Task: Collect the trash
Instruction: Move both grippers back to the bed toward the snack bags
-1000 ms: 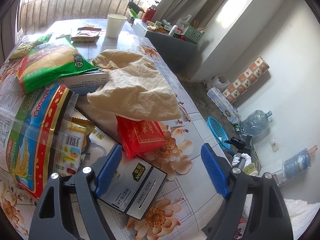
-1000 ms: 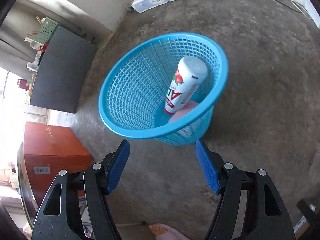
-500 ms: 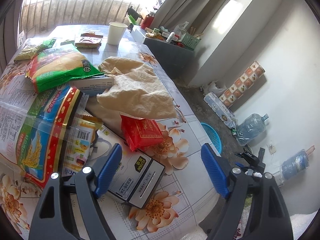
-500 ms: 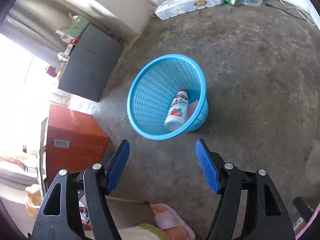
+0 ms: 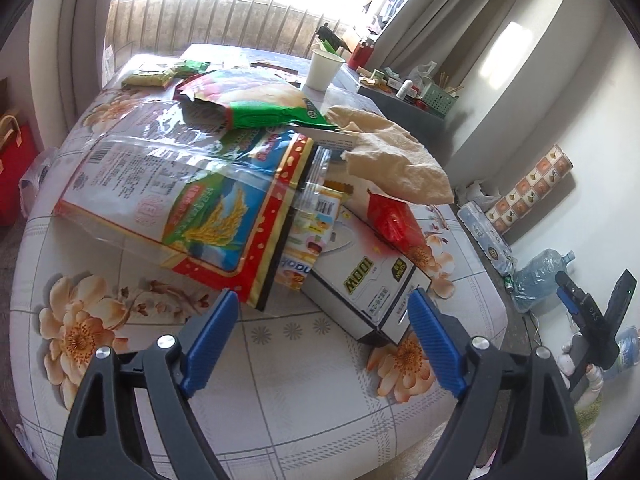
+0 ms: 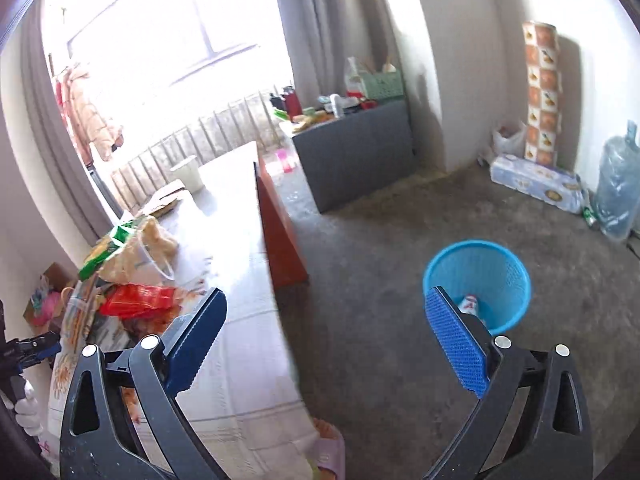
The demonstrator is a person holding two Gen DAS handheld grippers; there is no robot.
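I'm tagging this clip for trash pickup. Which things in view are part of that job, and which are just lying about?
Part of the job:
rice bag
green snack bag
red wrapper
crumpled paper
white box
blue basket
bottle already in it

Lying about:
paper cup
water jug
patterned roll
grey cabinet

We see a glossy plastic rice bag (image 5: 176,200) on the smooth flowered tablecloth (image 5: 304,392); beside the bag, crumpled matt paper (image 5: 396,164); rough concrete floor (image 6: 400,280) under a plastic mesh basket (image 6: 500,276).
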